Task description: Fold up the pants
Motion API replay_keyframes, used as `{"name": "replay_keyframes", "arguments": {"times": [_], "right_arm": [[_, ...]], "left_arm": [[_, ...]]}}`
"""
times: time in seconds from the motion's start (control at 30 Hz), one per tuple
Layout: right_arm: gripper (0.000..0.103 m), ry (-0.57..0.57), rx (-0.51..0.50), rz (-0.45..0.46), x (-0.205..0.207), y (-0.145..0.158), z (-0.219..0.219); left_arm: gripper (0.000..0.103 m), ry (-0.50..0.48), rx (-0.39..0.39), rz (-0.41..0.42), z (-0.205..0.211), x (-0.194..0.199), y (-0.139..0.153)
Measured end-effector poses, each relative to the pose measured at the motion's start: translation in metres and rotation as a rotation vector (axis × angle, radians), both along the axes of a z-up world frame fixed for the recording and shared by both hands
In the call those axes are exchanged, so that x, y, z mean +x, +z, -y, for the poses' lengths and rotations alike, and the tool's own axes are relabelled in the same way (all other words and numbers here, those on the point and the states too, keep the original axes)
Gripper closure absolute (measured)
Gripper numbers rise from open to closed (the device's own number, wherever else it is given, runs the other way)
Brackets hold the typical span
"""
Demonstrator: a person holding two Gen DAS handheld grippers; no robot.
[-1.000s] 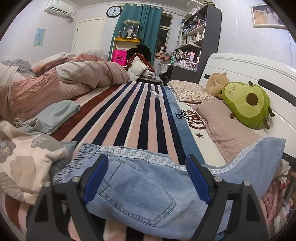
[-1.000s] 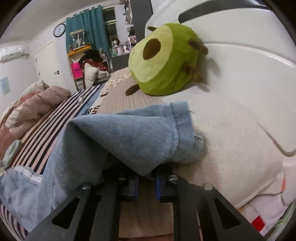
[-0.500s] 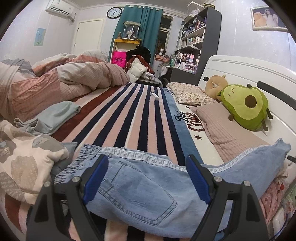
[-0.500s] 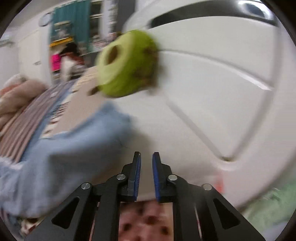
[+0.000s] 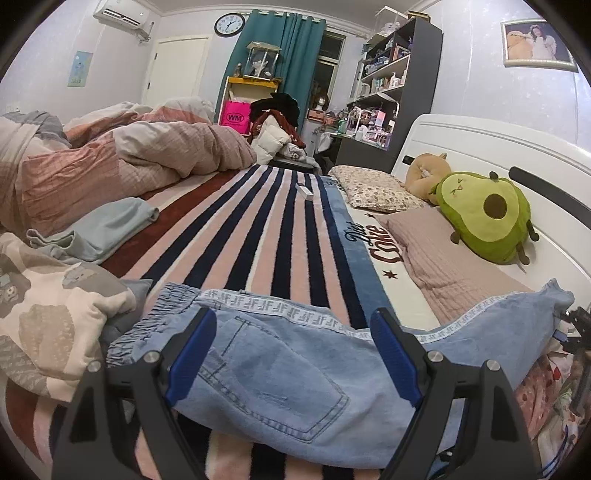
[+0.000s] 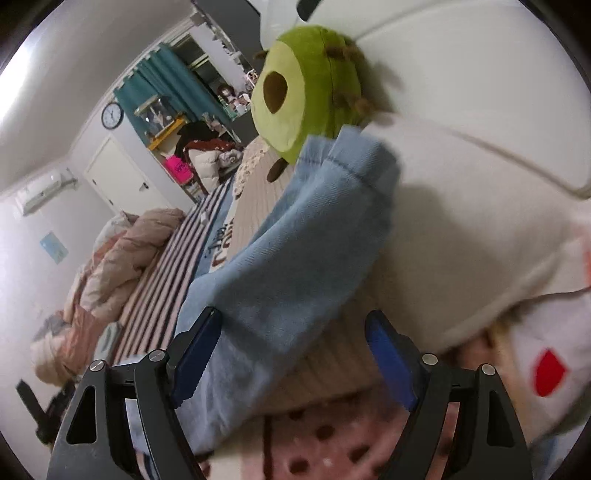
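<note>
Right hand-held gripper [image 6: 293, 354] now spread apart, jeans [image 6: 295, 240] released, left hand-held gripper [image 5: 291, 356] unchanged, apart over jeans

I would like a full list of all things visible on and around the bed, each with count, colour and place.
jeans: one, light blue, across the near bed
striped blanket: one, navy and pink, bed centre
avocado plush: one, green, by the headboard
brown plush: one, tan, behind the avocado plush
floral pillow: one, beige, far right
pink pillow: one, dusty pink, under the avocado plush
duvet: one, pink and beige, left
folded garment: one, pale blue, left
headboard: one, white, right
wall clock: one, white face, above the curtain
curtain: one, teal, far wall
left claw: open, over the jeans
right claw: open, at the jeans leg
</note>
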State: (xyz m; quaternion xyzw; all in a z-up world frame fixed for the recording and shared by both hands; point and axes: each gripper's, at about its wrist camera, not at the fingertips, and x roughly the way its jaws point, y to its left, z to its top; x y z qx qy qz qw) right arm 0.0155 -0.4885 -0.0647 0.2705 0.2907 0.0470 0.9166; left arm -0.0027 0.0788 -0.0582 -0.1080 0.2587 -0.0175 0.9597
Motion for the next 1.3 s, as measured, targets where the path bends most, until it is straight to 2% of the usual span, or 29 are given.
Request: {"name": "replay_keyframes", "arguments": {"times": [0.03,0.1,0.13,0.17,0.23,0.3,0.4,0.47,0.57,0.67,0.8,0.87,0.93,1.03,1.1,1.17,1.23,1.3], "right_arm": [[0.027,-0.007,0.013,0.018,0.005,-0.003,0.0],[0.051,-0.023,-0.015,0.052,0.019,0.0,-0.007],[0.084,-0.016,-0.028,0.053,0.023,0.003,-0.012],[0.091,-0.013,-0.042,0.04,0.03,0.005,-0.02],[0.095,-0.039,-0.128,0.061,0.032,0.017,-0.04],[0.096,-0.03,-0.224,0.126,0.026,0.036,-0.066],[0.096,0.039,-0.29,0.218,0.02,0.063,-0.106],[0.096,0.129,-0.368,0.272,0.017,0.08,-0.148],[0.096,0.274,-0.47,0.302,0.017,0.084,-0.212],[0.096,0.424,-0.481,0.248,0.028,0.065,-0.27],[0.096,0.625,-0.547,0.107,0.038,0.007,-0.345],[0.096,0.702,-0.567,-0.011,0.045,-0.029,-0.373],[0.093,0.769,-0.588,-0.11,0.045,-0.058,-0.388],[0.091,0.792,-0.641,-0.143,0.031,-0.076,-0.391],[0.085,0.804,-0.612,-0.131,0.024,-0.071,-0.384],[0.063,0.825,-0.506,-0.117,0.018,-0.062,-0.374],[0.059,0.833,-0.436,-0.078,0.01,-0.053,-0.369],[0.059,0.786,-0.453,-0.036,0.007,-0.038,-0.363]], "left_arm": [[0.02,0.008,0.003,-0.006,-0.002,0.001,-0.002],[0.02,0.018,0.005,-0.017,-0.006,0.002,-0.005],[0.02,0.02,0.002,-0.021,-0.009,0.002,-0.006],[0.02,0.021,0.0,-0.023,-0.01,0.002,-0.007],[0.02,0.025,-0.004,-0.021,-0.015,0.001,-0.008],[0.02,0.028,-0.017,-0.017,-0.022,-0.001,-0.01],[0.02,0.03,-0.041,-0.008,-0.032,-0.005,-0.01],[0.02,0.027,-0.046,0.0,-0.038,-0.009,-0.009],[0.02,-0.012,-0.052,0.002,-0.044,-0.015,-0.008],[0.02,-0.052,-0.051,0.005,-0.044,-0.02,-0.009],[0.02,-0.093,-0.061,0.003,-0.046,-0.025,-0.01],[0.02,-0.12,-0.072,-0.004,-0.046,-0.025,-0.011],[0.018,-0.157,-0.081,-0.02,-0.043,-0.024,-0.014],[0.018,-0.181,-0.089,-0.043,-0.036,-0.021,-0.019],[0.018,-0.199,-0.111,-0.057,-0.031,-0.019,-0.022],[0.018,-0.23,-0.142,-0.058,-0.025,-0.018,-0.023],[0.018,-0.253,-0.155,-0.058,-0.017,-0.016,-0.023],[0.018,-0.285,-0.166,-0.061,-0.005,-0.012,-0.021]]}}
